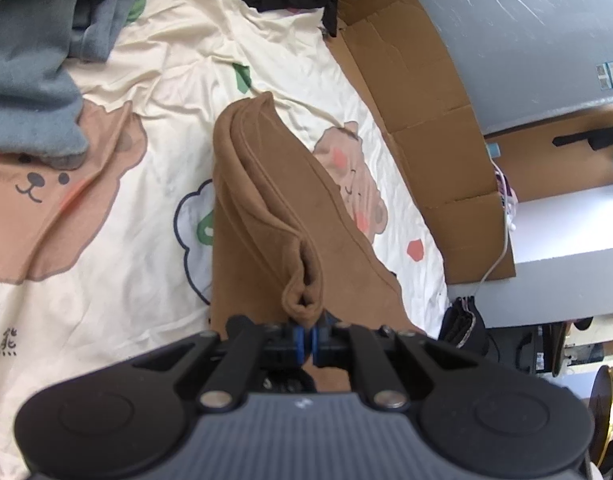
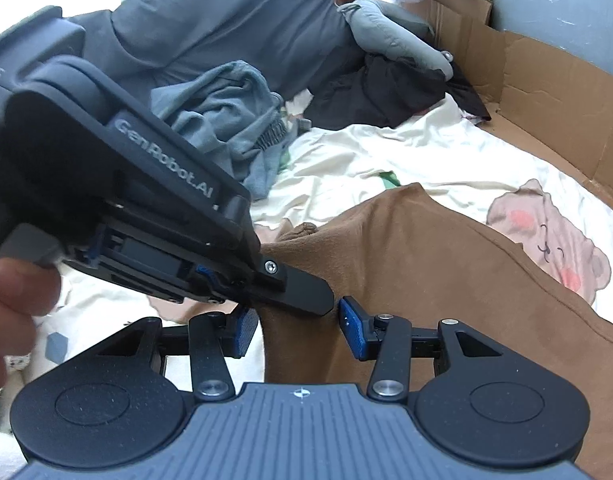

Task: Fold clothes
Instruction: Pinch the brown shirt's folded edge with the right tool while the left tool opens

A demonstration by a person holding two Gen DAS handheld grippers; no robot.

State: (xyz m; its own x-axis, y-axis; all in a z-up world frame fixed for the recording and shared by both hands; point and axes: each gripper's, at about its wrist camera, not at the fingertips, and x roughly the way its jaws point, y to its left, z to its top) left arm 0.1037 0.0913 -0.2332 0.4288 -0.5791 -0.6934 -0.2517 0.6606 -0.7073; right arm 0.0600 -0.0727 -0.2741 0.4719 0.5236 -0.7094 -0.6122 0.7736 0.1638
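Note:
A brown garment (image 1: 262, 200) lies folded lengthwise on the cream bear-print sheet (image 1: 138, 92). My left gripper (image 1: 308, 338) is shut on a bunched fold of it at the near end. From the right wrist, the same brown garment (image 2: 426, 264) spreads to the right. The left gripper (image 2: 298, 292) crosses in from the left and pinches a lifted strip of the cloth. Just below it my right gripper (image 2: 300, 332) stands open. That strip hangs between its blue pads (image 2: 352, 330), which do not press on it. A hand (image 2: 10, 312) holds the left gripper's body.
A grey-blue heap of clothes (image 1: 30, 80) lies at the far left of the sheet, with black clothes (image 2: 394, 92) and a grey pillow (image 2: 394, 40) at the back. Flattened cardboard (image 1: 418, 112) lines the bed's right side. A white cable (image 1: 498, 248) hangs there.

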